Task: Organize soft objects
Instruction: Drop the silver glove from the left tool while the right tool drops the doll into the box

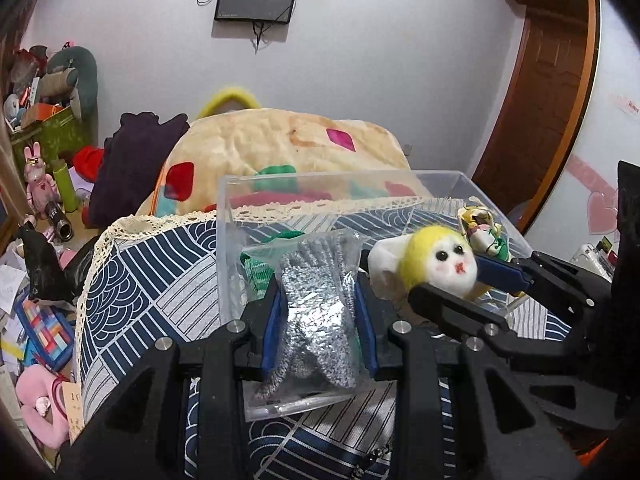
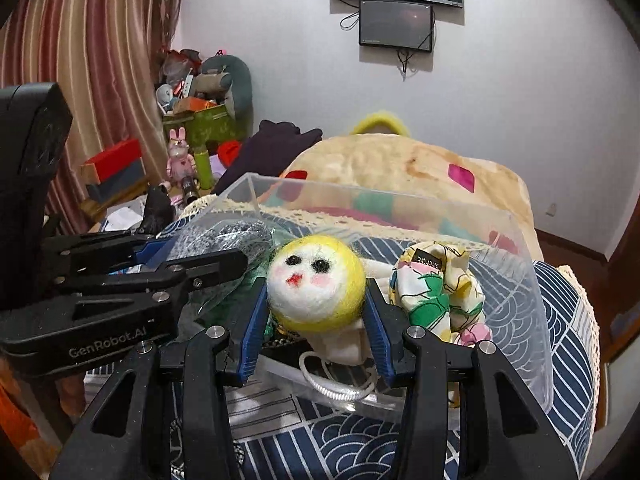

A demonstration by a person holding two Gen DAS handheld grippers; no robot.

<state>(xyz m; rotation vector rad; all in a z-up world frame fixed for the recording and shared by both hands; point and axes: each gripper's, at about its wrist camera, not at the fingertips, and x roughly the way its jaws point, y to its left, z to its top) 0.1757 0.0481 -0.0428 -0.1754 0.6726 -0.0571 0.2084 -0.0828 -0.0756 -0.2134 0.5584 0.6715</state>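
A clear plastic box (image 1: 240,200) stands on a blue-and-white patterned cloth; it also shows in the right wrist view (image 2: 532,280). My left gripper (image 1: 318,292) is shut on a clear bag of grey gloves (image 1: 312,320) at the box's near edge. My right gripper (image 2: 316,300) is shut on a yellow-and-white felt doll head (image 2: 316,280) over the box; the doll also shows in the left wrist view (image 1: 444,260). A floral fabric scrunchie (image 2: 440,292) lies inside the box at the right. Something green (image 1: 256,272) lies behind the glove bag.
A patterned blanket (image 1: 280,148) is heaped behind the box. Dark clothing (image 1: 132,160) lies to its left. A cluttered side area with a green box, a pink rabbit figure (image 1: 38,180) and bottles stands at far left. A wooden door (image 1: 540,100) is at right.
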